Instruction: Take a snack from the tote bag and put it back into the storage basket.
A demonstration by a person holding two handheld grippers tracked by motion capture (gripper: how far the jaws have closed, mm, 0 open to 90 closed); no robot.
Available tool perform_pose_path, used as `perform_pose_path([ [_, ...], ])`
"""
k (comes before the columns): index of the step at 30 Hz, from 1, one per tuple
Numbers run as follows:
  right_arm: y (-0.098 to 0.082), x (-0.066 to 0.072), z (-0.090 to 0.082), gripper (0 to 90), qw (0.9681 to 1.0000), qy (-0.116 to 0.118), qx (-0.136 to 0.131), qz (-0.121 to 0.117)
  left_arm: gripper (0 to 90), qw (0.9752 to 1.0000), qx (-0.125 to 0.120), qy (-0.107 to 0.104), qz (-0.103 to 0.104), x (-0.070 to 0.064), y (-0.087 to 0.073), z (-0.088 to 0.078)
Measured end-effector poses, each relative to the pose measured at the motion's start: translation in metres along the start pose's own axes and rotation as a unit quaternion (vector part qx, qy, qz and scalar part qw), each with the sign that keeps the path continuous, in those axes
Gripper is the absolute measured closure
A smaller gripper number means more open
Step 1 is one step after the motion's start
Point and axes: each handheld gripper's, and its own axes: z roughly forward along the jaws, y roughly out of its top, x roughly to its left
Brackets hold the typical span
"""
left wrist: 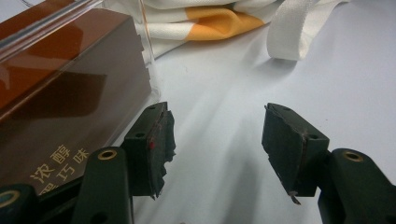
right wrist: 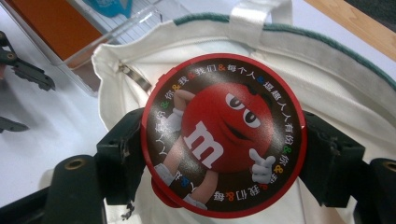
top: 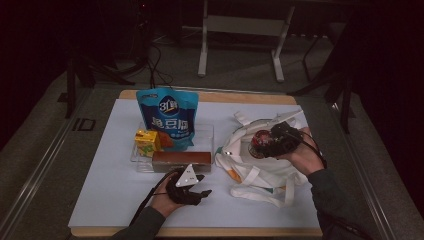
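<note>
White canvas bag [top: 260, 165] is lying crumpled at the right centre of the high view, on the pale sheet [top: 100, 200] covering the table. I am holding the right gripper [top: 267, 142] over it, and its jaws are clenching a round red-rimmed candy tin [top: 259, 142] by its edge, one pad pressing on each side. In the right gripper view the tin [right wrist: 224, 133] is sitting mid-frame, directly above the bag's open mouth [right wrist: 327, 74], its printed flat face turning toward the camera. Being a disc, it is showing no long axis; the printed red figure is leaning with its head toward the upper right of that frame.

Left of the bag, a clear tray [top: 212, 137] is occupying the centre of the high view. A blue snack pouch [top: 168, 117] is standing upright in it, a yellow carton [top: 146, 141] is sitting at its left, and a long brown box [top: 181, 160] is lying along the near side, its length running left to right. The tray's corner is sitting just beside the bag, crowding that side.

I am keeping the left gripper [top: 197, 192] low at centre bottom, jaws released and spread, grasping nothing. In the left gripper view the brown box [left wrist: 65, 102] is just beside one pad, bare sheet between the pads, and a bag strap [left wrist: 289, 28] is lying at upper right.
</note>
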Motion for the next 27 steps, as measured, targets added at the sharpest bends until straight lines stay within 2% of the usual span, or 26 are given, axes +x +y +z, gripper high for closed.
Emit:
perform_pose_path([
  [19, 0.023, 0.015, 0.002, 25.3, 0.9996, 0.017, -0.009, -0.021, 43.1, 1.0000, -0.002, -0.001, -0.003, 0.000, 0.000, 0.000],
  [27, 0.030, 0.020, 0.002, 25.3, 0.9992, 0.032, -0.015, -0.018, 43.3, 1.0000, -0.001, -0.002, -0.003, 0.000, 0.000, 0.000],
])
